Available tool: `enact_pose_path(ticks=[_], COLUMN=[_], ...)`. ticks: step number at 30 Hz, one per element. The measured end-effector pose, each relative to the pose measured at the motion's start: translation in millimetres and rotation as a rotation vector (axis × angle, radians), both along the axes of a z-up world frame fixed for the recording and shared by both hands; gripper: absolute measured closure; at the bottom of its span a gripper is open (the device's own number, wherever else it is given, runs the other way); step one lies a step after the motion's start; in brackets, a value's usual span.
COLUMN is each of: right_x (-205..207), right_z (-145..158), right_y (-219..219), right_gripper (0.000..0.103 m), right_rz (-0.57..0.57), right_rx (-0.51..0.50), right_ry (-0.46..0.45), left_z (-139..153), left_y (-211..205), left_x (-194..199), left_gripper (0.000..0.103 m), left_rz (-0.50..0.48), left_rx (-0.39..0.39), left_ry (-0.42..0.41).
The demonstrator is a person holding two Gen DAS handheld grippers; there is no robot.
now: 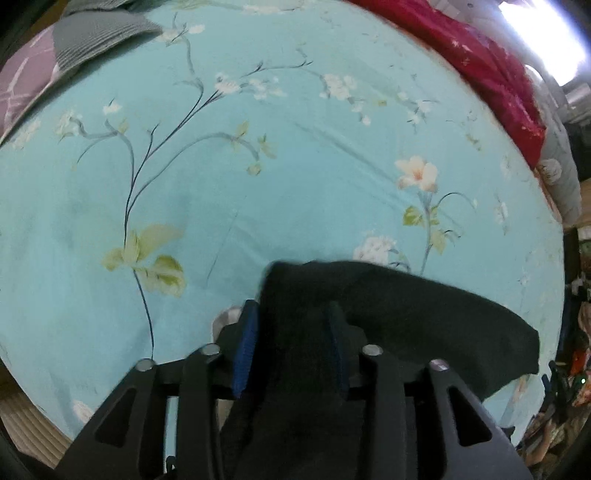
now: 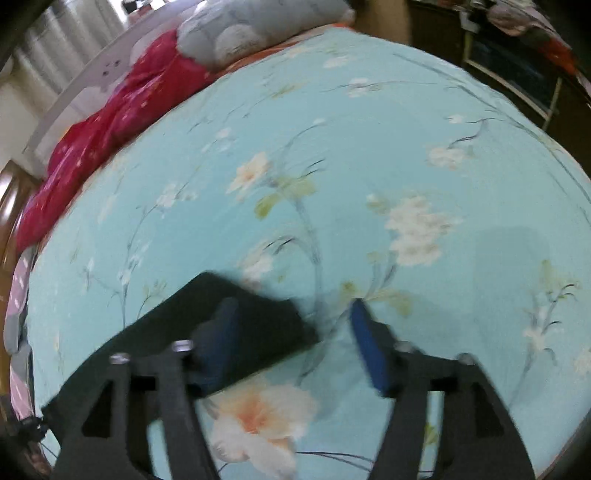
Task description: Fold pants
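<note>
The pants, a dark, nearly black bundle, are lying on the pale blue flowered bedsheet near the edge of the bed closest to you, folded into a thick pad with one squared corner pointing away from you. You are holding your left gripper steeply down over them, its blue-padded fingers standing part-way open with a fold of the dark cloth running up between them; whether the pads are actually pressing on it, I cannot tell. Your right gripper is hanging over the same bundle's far corner, its jaws spread fairly wide: one blue finger is sitting over the dark cloth, the other over bare sheet, and nothing is being pinched between them. That view is smeared with motion blur. Farther across the bed, a crumpled red blanket is lying along the far edge, with a grey-blue pillow beside it at the corner. A grey ribbed cloth and a purple patterned one are resting at another corner.
</note>
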State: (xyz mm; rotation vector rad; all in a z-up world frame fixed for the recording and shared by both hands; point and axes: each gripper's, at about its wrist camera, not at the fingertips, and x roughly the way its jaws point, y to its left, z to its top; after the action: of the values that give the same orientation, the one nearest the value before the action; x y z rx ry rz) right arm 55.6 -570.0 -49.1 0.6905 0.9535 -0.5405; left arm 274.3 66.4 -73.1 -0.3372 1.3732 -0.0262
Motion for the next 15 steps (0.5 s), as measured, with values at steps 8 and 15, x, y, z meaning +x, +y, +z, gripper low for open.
enact_pose_path(ticks=[8, 15], right_x=[60, 90], right_z=[-23, -37], right_y=[21, 52], right_gripper=[0.029, 0.074], right_rz=[0.193, 0.412], right_rx=[0.018, -0.084], right_ry=[0.069, 0.181], left_z=[-8, -25], left_y=[-6, -32], left_x=[24, 29], left_gripper=[0.032, 0.065], left_rz=[0.003, -0.117], left_rx=[-0.012, 0.016], left_ry=[0.057, 0.074])
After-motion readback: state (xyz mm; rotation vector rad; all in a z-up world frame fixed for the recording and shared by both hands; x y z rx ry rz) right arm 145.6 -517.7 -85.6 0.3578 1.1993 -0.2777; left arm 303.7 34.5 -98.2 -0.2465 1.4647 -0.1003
